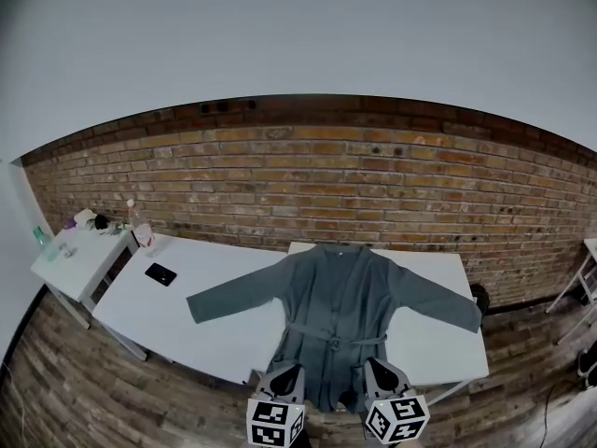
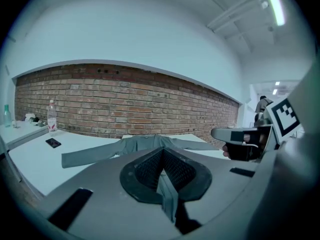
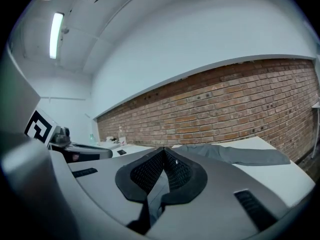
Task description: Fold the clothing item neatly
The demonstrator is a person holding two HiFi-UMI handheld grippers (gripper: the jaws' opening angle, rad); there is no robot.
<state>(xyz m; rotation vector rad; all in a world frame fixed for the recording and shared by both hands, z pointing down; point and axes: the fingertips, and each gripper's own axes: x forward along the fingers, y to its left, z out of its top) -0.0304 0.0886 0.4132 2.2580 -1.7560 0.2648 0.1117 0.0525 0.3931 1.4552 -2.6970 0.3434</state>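
A grey-green belted robe [image 1: 336, 297] lies face up on the white table [image 1: 215, 325], collar toward the brick wall and both sleeves spread out. Its hem reaches the near table edge. My left gripper [image 1: 288, 373] is shut on the hem's left part, and my right gripper [image 1: 376, 370] is shut on its right part. In the left gripper view a fold of the cloth [image 2: 167, 194] is pinched between the shut jaws, with the robe [image 2: 140, 144] stretching away ahead. The right gripper view shows the same pinch [image 3: 155, 194] and one sleeve [image 3: 245, 155] beyond.
A black phone [image 1: 160, 273] lies on the left part of the table. A clear bottle [image 1: 138, 222] stands at its far left corner. A small side table [image 1: 75, 255] with several items stands further left. A brick wall [image 1: 373, 185] runs behind, over a wooden floor.
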